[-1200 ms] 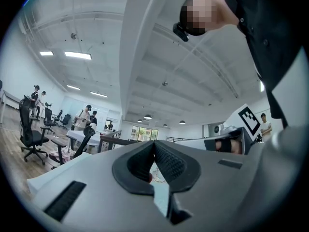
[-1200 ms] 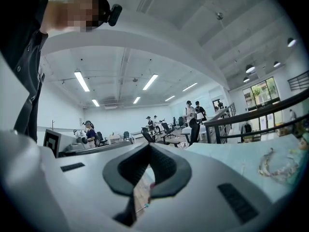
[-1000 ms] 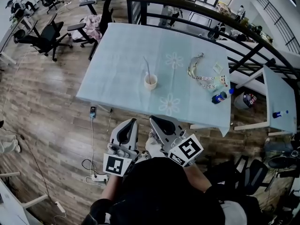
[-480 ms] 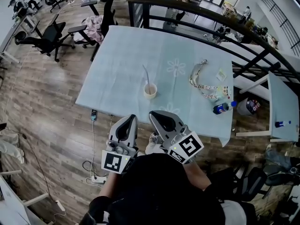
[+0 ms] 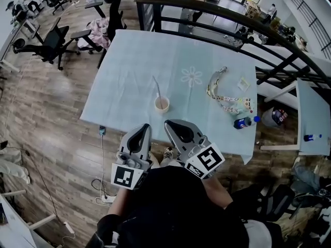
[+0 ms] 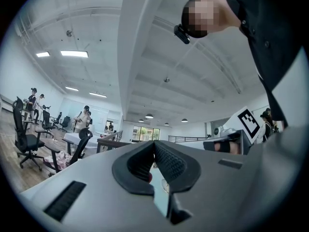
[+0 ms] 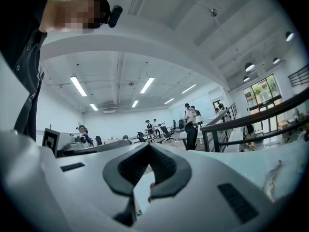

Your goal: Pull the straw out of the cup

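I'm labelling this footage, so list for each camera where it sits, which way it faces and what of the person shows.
Head view: on the person's head, looking steeply down at the table with the cup and straw; the torso, left gripper and right gripper show.
Left gripper view: on the left gripper, facing level past its shut fingers towards the railing; torso upper right.
Right gripper view: on the right gripper, level past its shut fingers; torso upper left.
Shared: head and right gripper views show the lanyard.
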Demonstrator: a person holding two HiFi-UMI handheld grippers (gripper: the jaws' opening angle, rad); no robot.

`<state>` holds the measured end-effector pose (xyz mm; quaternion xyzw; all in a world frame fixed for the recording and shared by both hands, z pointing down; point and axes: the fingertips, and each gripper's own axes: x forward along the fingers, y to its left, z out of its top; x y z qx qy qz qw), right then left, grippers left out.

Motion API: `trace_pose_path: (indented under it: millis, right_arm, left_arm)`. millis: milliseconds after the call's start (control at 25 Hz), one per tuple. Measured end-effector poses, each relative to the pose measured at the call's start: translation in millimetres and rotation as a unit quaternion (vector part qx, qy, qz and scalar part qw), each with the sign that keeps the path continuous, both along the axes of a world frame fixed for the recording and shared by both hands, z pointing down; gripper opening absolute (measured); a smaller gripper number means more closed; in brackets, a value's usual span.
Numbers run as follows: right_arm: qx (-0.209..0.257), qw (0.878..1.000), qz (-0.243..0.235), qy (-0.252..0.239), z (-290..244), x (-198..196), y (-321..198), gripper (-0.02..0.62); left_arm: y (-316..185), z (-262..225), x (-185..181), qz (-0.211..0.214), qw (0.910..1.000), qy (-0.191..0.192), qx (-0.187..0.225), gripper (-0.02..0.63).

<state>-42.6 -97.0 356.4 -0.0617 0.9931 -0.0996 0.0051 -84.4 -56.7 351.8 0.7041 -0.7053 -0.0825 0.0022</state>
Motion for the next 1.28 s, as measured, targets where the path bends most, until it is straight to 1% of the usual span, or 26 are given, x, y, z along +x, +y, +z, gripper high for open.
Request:
trace_pose_path:
  millis: [120,280,520,800,920,1080,1280]
  right_arm:
    - [-0.001,1.0,0.007,0.007,4,-5,-10,0.008]
    - [0.002,1.0,0.027,0.012,3,-11,-24,0.008]
    - [0.001,0.997,0.079,0.026,4,-24,-46,0.009]
    - [0.003,0.989,0.143,0.045,8,-49,-74,0.009]
    - [0.002,0.984,0.168,0.053,13,-62,-81,0.008]
    - [0.001,0.98,0.188,0.064,23,-84,-88,0.009]
    - [-0.012,0.975,0.207,0.078,36,-103,-93,0.009]
  left_arm:
    - [-11,1,-5,0.008,1.0,0.003,0.002,0.012]
    - [-26,5,-14,0.025,0.9996,0.01,0.0,0.012]
    - [-52,4,-34,0.068,0.9976,0.012,0.001,0.014]
    - [-86,1,-72,0.119,0.9928,0.014,0.005,0.014]
    - [-96,0,-88,0.137,0.9901,0.023,0.017,0.014]
    - [-105,0,-109,0.16,0.9864,0.028,0.026,0.014]
    - [-115,1,-124,0.187,0.9813,0.038,0.022,0.014]
